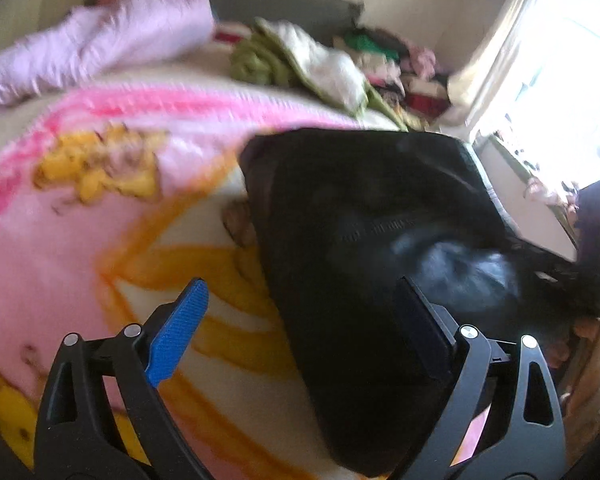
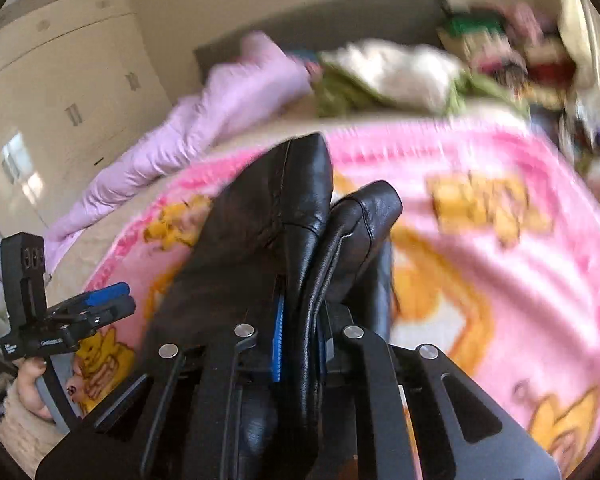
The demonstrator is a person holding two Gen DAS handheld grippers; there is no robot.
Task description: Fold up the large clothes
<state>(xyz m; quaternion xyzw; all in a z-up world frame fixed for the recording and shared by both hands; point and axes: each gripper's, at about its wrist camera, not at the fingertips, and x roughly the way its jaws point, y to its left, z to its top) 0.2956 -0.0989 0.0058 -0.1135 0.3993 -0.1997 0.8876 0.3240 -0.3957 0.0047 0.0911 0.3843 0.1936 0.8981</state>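
Right hand-held gripper [image 2: 300, 340] is clenching a black leather garment [image 2: 284, 216] at frame center, over the pink blanket [image 2: 500, 280] on the bed. Left hand-held gripper [image 1: 300, 332] is hanging released, w/ clothes pile [image 1: 384, 64] upper right.

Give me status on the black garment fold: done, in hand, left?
Done: no finished fold shows; the black leather-like garment lies rumpled on the pink blanket.
In hand: the right gripper is clamped on a bunched edge of it; the left gripper is open, one finger over the garment, gripping nothing.
Left: the folding itself. More loose clothes are piled near the headboard.
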